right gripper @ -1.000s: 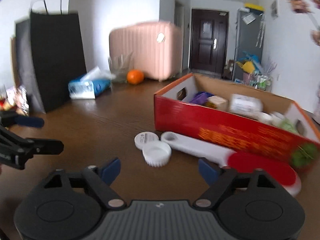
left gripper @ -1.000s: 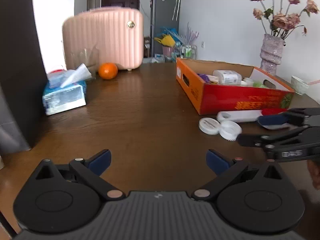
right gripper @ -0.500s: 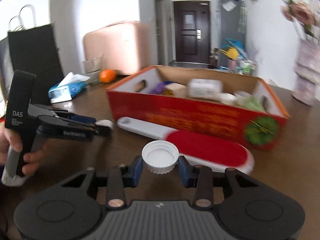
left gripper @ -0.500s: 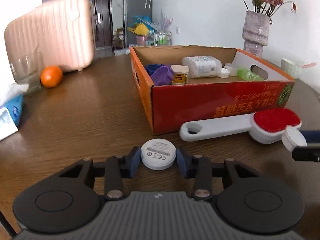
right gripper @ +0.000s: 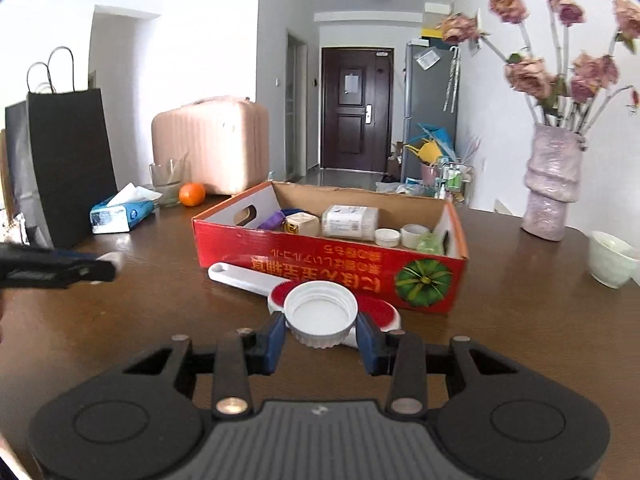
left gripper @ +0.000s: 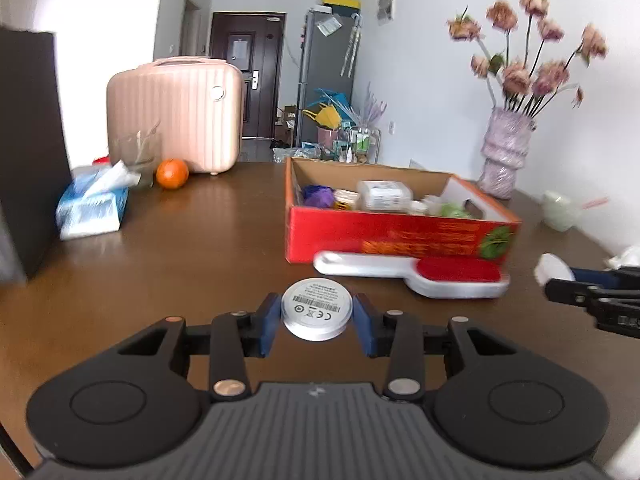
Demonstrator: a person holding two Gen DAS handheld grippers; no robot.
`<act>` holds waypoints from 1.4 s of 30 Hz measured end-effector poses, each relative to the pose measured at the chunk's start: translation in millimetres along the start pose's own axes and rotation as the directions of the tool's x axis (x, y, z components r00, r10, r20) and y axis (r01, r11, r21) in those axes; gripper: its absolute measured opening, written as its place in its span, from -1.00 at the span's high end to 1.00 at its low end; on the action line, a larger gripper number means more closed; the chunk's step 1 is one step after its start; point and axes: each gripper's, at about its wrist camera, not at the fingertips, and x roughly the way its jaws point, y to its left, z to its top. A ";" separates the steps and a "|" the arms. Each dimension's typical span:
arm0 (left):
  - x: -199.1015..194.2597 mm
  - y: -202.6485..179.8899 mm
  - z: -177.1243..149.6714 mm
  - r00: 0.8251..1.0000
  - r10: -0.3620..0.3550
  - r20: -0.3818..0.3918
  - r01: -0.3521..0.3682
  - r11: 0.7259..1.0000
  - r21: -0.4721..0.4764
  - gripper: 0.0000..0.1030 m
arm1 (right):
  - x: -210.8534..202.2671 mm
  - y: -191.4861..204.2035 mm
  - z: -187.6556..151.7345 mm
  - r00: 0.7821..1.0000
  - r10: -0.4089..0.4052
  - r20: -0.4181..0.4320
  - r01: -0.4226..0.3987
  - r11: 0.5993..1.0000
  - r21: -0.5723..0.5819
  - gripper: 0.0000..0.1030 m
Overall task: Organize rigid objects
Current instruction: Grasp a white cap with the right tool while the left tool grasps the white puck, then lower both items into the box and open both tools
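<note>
My left gripper (left gripper: 317,322) is shut on a white round disc (left gripper: 317,308) with a printed label, held above the table in front of the red cardboard box (left gripper: 384,236). My right gripper (right gripper: 321,334) is shut on a white ribbed bottle cap (right gripper: 320,314), open side up, held over the red-and-white lint brush (right gripper: 244,278). The brush (left gripper: 420,278) lies on the table against the box's near wall (right gripper: 320,258). The box holds several small items. The right gripper shows at the right edge of the left wrist view (left gripper: 560,280); the left gripper shows at the left edge of the right wrist view (right gripper: 96,266).
On the brown table stand a tissue pack (left gripper: 94,208), an orange (left gripper: 172,174), a glass (left gripper: 136,156), a pink case (left gripper: 176,116), a black paper bag (right gripper: 68,164), a flower vase (right gripper: 550,188) and a pale green cup (right gripper: 610,258).
Both grippers went from open to shut, the left on the disc and the right on the cap, and lifted them off the table; they have since pulled back from the box.
</note>
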 end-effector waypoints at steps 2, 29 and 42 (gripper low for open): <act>-22.1 -10.1 -13.3 1.000 -0.023 -0.011 0.023 1.000 0.005 0.23 | -21.4 -2.2 -7.3 1.000 0.001 0.011 -0.001 1.000 0.007 0.27; 53.9 -50.7 62.4 0.988 -0.156 0.021 0.154 0.985 0.078 0.23 | -37.4 -31.0 13.6 0.996 0.067 0.051 -0.070 0.996 0.059 0.27; 290.3 -63.3 147.3 0.976 -0.108 -0.188 0.140 0.976 0.166 0.22 | 222.3 -97.1 119.9 0.968 0.013 -0.252 -0.004 0.999 0.036 0.26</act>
